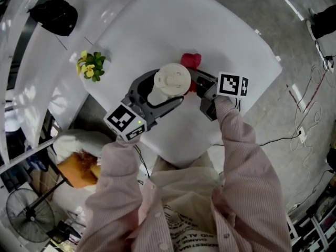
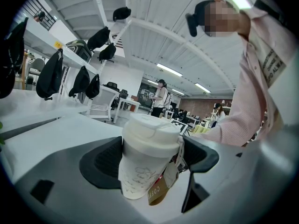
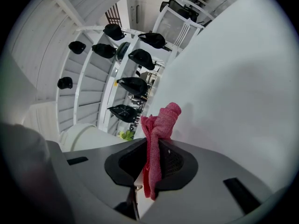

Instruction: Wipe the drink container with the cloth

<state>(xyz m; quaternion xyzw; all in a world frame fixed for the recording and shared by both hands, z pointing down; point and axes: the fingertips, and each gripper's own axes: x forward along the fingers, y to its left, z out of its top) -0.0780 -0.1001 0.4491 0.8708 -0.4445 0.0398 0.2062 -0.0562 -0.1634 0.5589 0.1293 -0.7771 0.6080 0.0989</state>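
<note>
Two claws, one drink container and one cloth meet over a white surface [image 1: 210, 25].

At far left, one small bunch of yellow flowers [image 1: 91, 65] sits near the surface's edge. At centre, the left claw [image 2: 150, 158] is clamped around the single drink container [image 1: 171, 81], a white lidded cup, with one jaw on each side of it. Just right of the cup, the right claw [image 3: 156, 160] is clenched on the one red cloth [image 3: 159, 125], which sticks up in a bunch beyond its jaws. Whether the cloth touches the cup cannot be told.
</note>
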